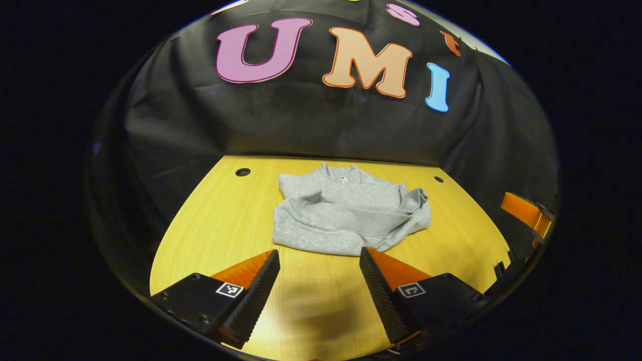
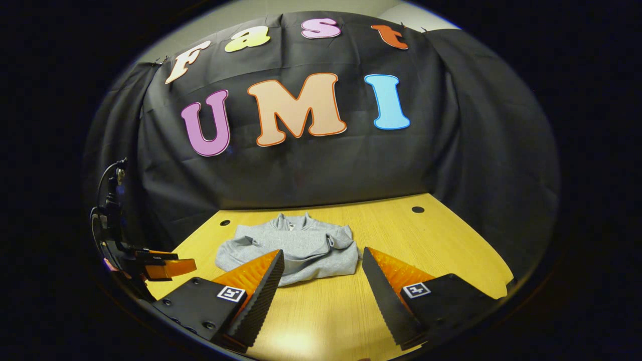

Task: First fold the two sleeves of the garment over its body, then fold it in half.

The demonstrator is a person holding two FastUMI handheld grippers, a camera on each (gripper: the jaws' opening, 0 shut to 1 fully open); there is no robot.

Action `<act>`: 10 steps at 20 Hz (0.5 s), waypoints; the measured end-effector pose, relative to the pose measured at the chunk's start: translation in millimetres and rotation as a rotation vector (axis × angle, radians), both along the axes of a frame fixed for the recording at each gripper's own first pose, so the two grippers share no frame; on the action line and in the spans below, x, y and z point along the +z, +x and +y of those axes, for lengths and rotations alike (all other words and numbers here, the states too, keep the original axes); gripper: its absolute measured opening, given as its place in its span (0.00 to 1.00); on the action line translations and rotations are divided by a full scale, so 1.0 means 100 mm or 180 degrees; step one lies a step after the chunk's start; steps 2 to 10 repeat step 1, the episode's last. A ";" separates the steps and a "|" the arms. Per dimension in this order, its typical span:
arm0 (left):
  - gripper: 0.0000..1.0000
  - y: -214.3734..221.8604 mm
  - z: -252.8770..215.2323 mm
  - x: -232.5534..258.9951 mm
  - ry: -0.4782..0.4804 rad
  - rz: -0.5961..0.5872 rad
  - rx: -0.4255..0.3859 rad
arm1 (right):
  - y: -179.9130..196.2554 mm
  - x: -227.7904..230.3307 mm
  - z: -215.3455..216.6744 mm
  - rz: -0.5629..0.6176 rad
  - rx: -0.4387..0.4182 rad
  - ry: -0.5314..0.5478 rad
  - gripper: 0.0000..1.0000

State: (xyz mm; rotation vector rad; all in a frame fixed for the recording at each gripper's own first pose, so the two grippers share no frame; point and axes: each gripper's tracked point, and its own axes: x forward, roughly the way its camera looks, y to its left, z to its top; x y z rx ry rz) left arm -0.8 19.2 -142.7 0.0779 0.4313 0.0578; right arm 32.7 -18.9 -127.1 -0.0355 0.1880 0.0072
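On the wooden table (image 1: 210,235), toward 12 o'clock from both claws, lies the grey garment (image 1: 346,215). It looks already compact: both sleeves seem to be laid across the body, the collar at the far side and the hem at the near side. I judge the sleeve folds as done, or nearly done, and the fold in half as the step in hand.

The left claw (image 1: 318,273) has its two fingers well apart and grips nothing; its tips are just in front of the near hem, above the bare table. The right claw (image 2: 321,273) is also spread wide and empty, with the garment (image 2: 296,248) near its tips at about 11 o'clock. The left claw also shows at 9 o'clock in the right gripper view (image 2: 165,268).

To do the fold well, each claw should take one near corner of the hem, catching all the layers, also the sleeve lying on top, so that nothing slides out. Both should lift together and low, carry the hem toward the collar at 12 o'clock, and lay it down edge on edge. The bunched cloth at 3 o'clock of the garment in the left gripper view may make a lump; it would be better to flatten it first.
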 end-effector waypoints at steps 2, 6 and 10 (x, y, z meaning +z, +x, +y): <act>0.95 0.00 0.00 0.00 -0.0010 0.0004 -0.0015 | -0.03 0.02 0.02 -0.0018 -0.0030 0.0019 0.98; 0.95 0.00 0.00 0.00 -0.0010 0.0004 -0.0015 | -0.03 0.02 0.02 -0.0018 -0.0030 0.0019 0.98; 0.95 0.00 0.00 0.00 -0.0010 0.0004 -0.0015 | -0.03 0.02 0.02 -0.0018 -0.0030 0.0019 0.98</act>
